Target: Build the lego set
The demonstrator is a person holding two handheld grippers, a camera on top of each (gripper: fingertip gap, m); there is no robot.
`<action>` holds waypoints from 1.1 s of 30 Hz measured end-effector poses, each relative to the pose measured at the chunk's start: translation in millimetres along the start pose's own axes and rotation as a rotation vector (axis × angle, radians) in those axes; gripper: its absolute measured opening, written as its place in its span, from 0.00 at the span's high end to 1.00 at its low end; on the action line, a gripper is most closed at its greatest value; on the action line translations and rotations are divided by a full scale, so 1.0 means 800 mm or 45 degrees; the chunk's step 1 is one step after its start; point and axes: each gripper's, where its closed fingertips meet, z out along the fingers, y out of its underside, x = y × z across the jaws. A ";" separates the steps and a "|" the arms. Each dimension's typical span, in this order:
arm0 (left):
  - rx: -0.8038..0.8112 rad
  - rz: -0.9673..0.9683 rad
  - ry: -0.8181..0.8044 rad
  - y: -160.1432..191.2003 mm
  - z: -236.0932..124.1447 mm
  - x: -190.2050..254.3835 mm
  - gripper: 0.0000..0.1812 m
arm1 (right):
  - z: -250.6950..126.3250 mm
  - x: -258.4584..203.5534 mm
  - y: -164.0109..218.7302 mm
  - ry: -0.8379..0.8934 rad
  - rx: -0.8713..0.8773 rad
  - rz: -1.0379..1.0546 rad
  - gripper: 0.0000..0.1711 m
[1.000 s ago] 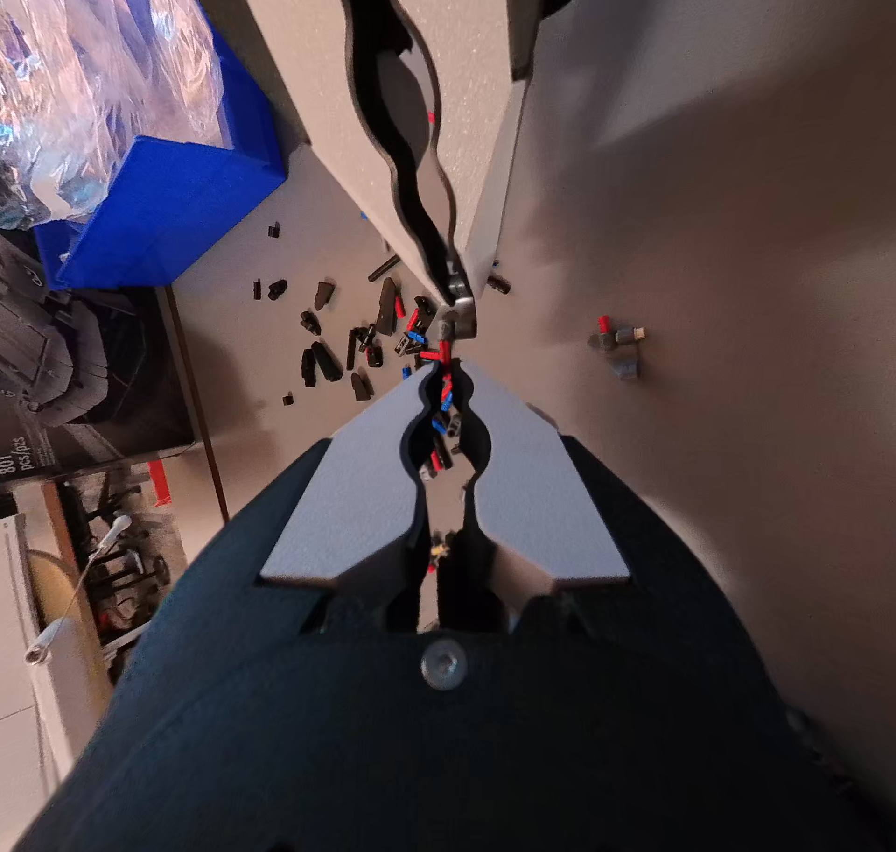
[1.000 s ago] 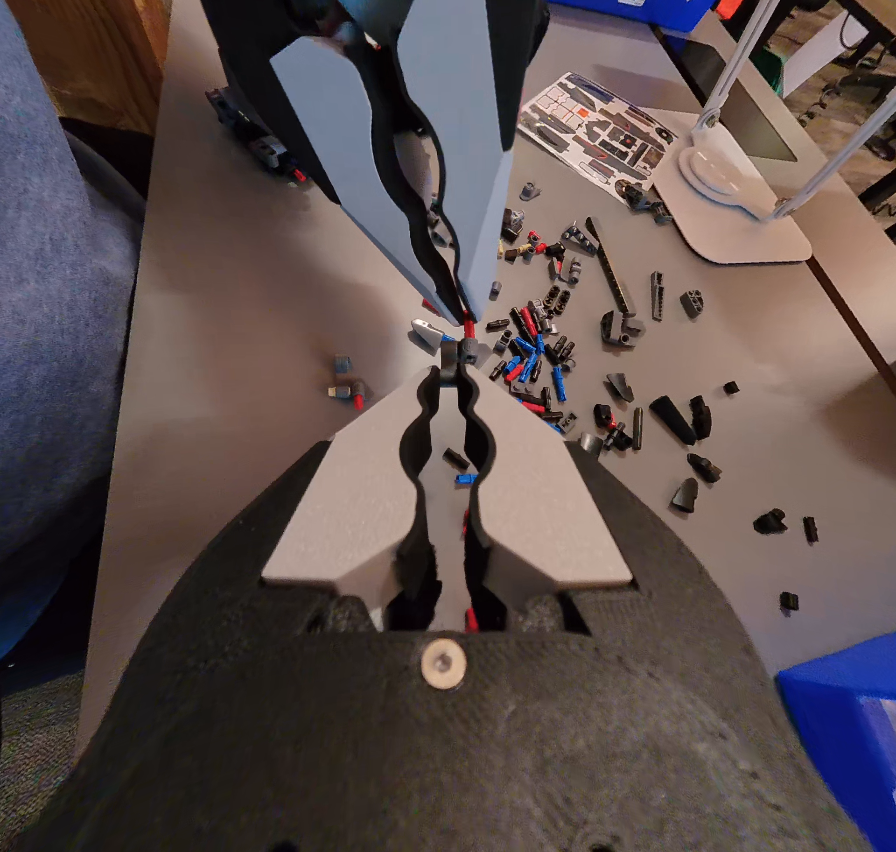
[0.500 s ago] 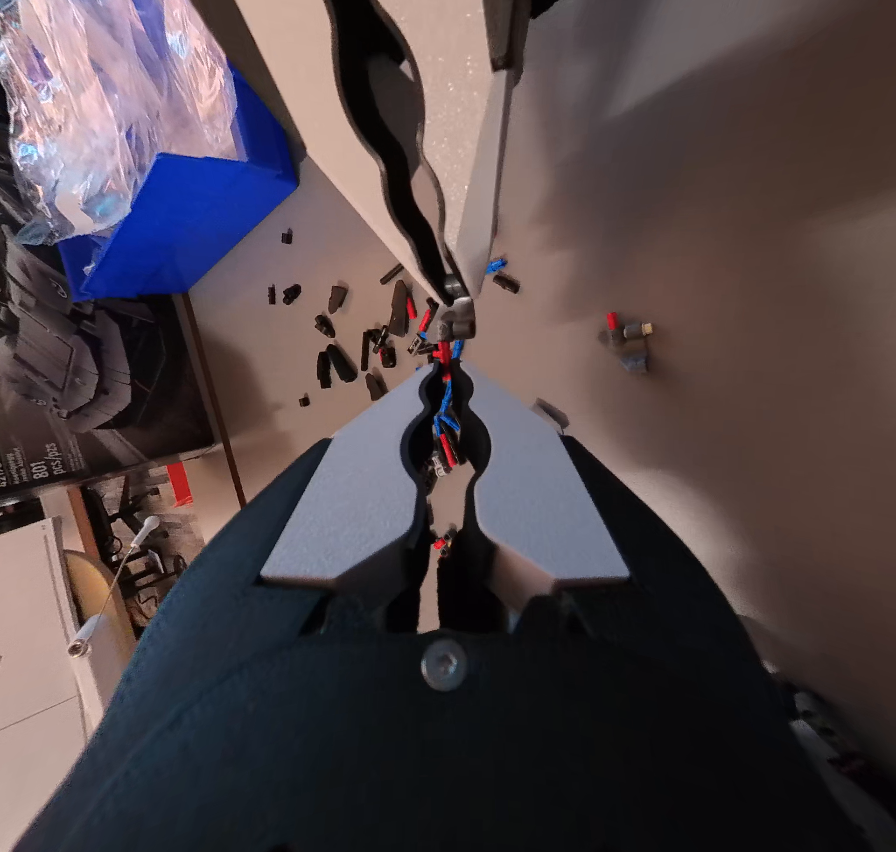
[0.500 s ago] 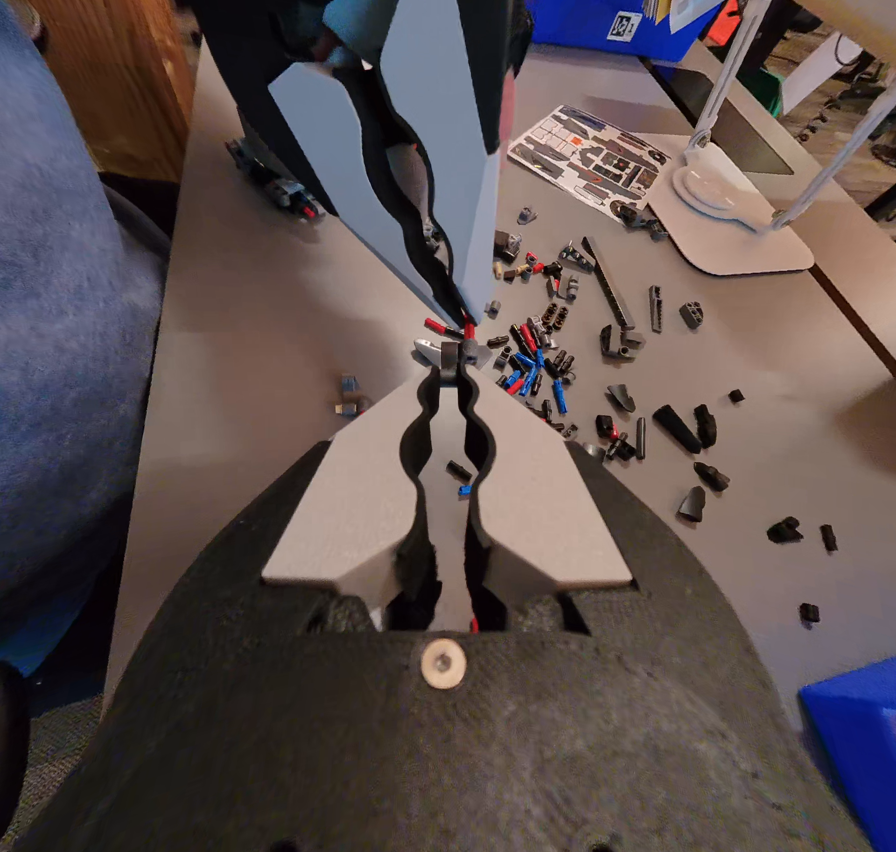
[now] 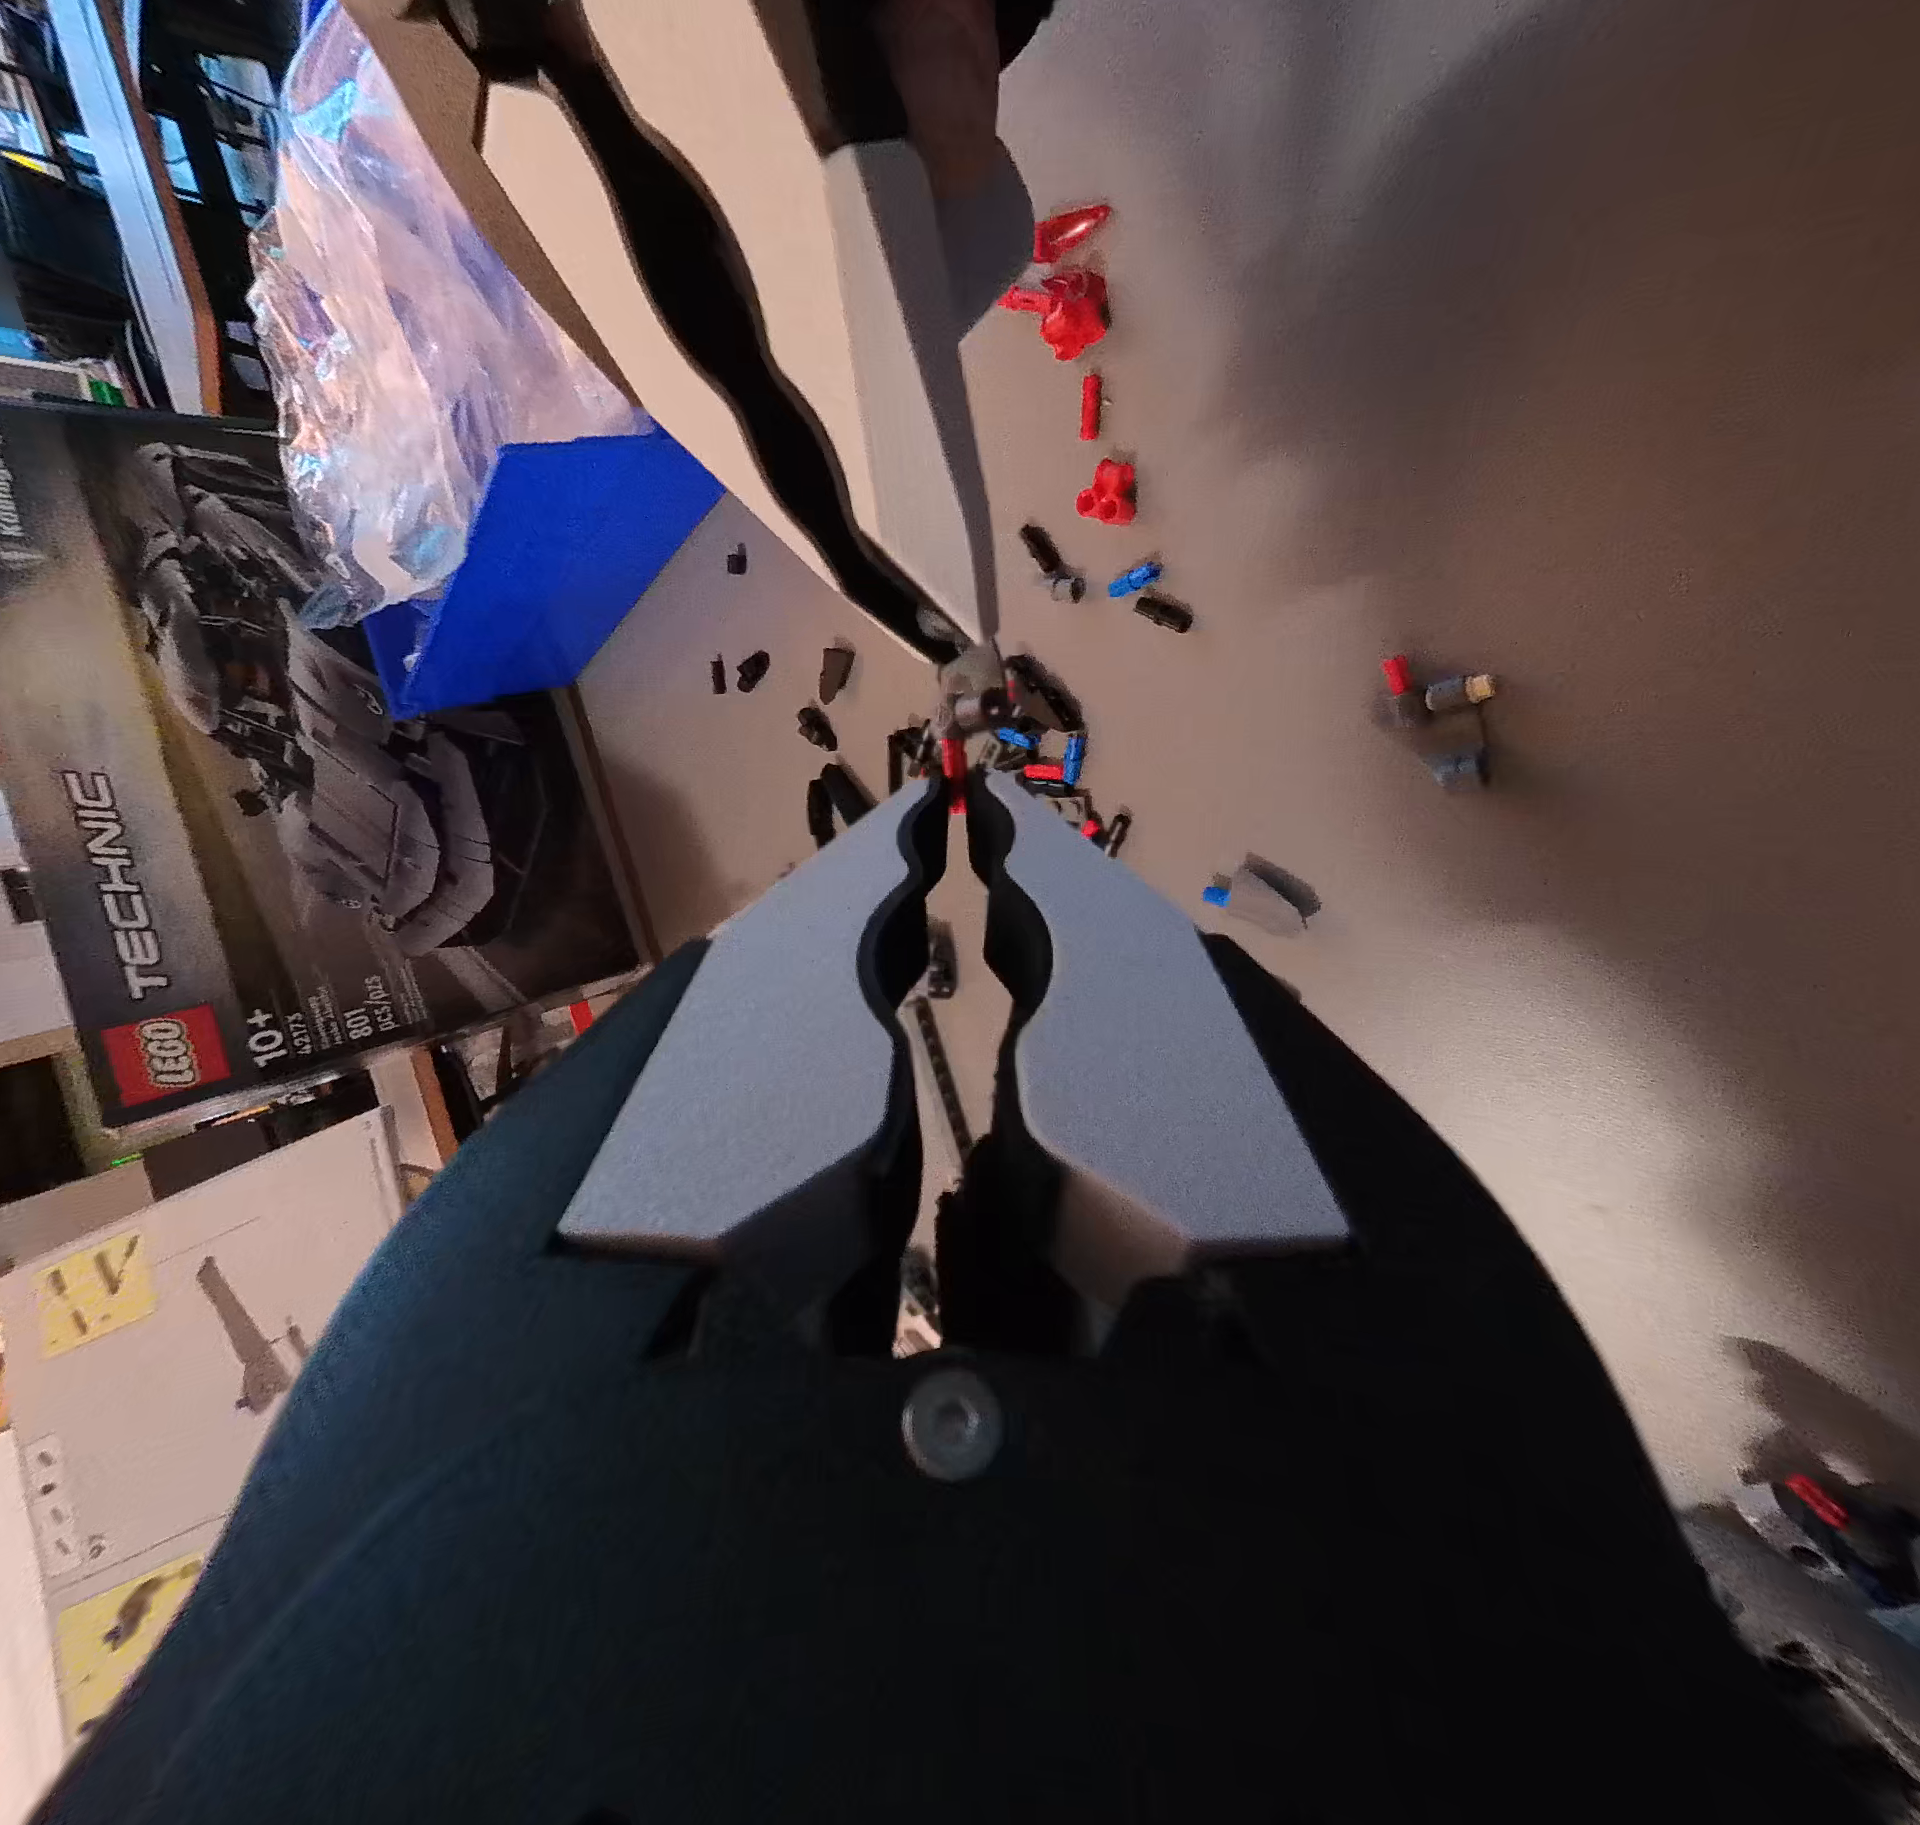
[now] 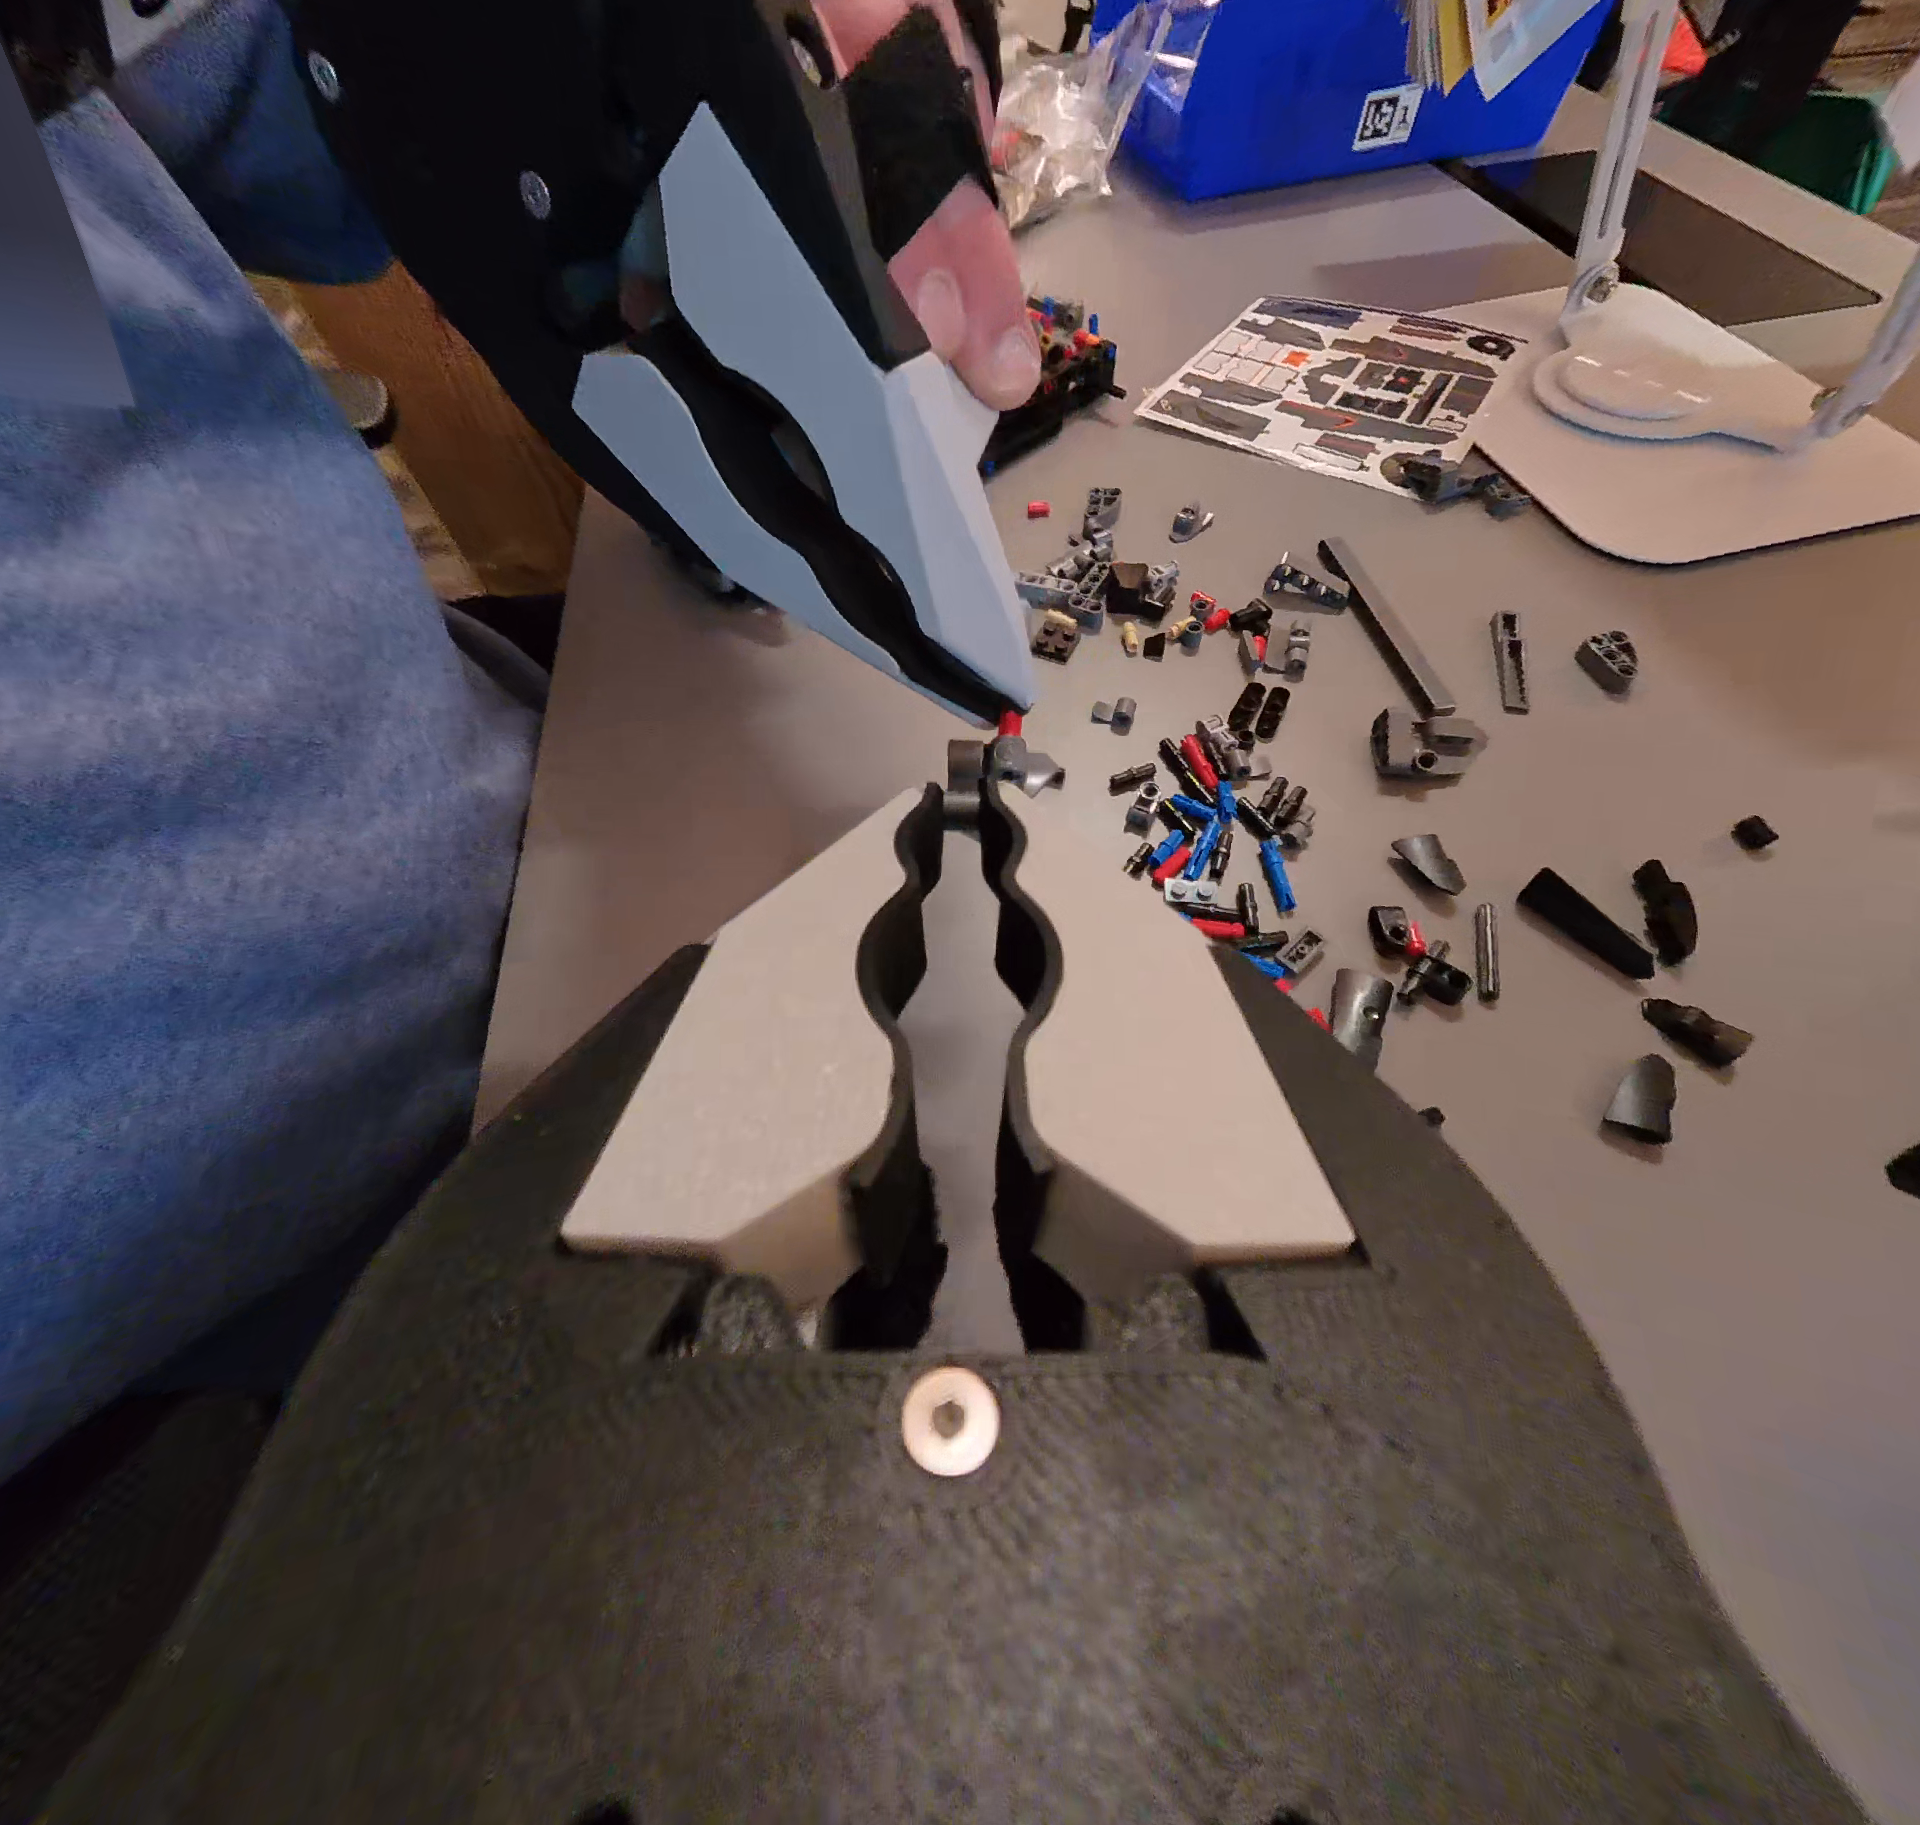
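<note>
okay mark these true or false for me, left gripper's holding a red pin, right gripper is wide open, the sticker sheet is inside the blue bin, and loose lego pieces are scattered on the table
1. The left gripper holds a red pin. True.
2. The right gripper is wide open. False: it is shut on a small dark connector.
3. The sticker sheet lies inside the blue bin. False: it lies flat on the table, in front of the bin.
4. Loose pieces are scattered on the table. True.

Right gripper (image 6: 961, 801) pinches grey connector (image 6: 1013, 763); left gripper (image 6: 1003, 710) pinches red pin (image 6: 1008, 724)
</note>
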 end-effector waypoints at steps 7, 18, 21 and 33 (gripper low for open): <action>0.091 -0.052 -0.068 -0.009 -0.011 -0.013 0.99 | -0.012 -0.002 -0.017 -0.067 0.164 0.055 0.97; 0.136 -0.063 -0.166 -0.015 -0.024 -0.028 0.99 | -0.023 -0.003 -0.039 -0.089 0.284 0.070 0.97; 0.148 -0.050 -0.186 -0.017 -0.026 -0.031 1.00 | -0.026 -0.004 -0.042 -0.098 0.307 0.069 0.97; 0.162 -0.023 -0.243 -0.022 -0.031 -0.040 1.00 | -0.033 -0.003 -0.051 -0.140 0.382 0.086 0.98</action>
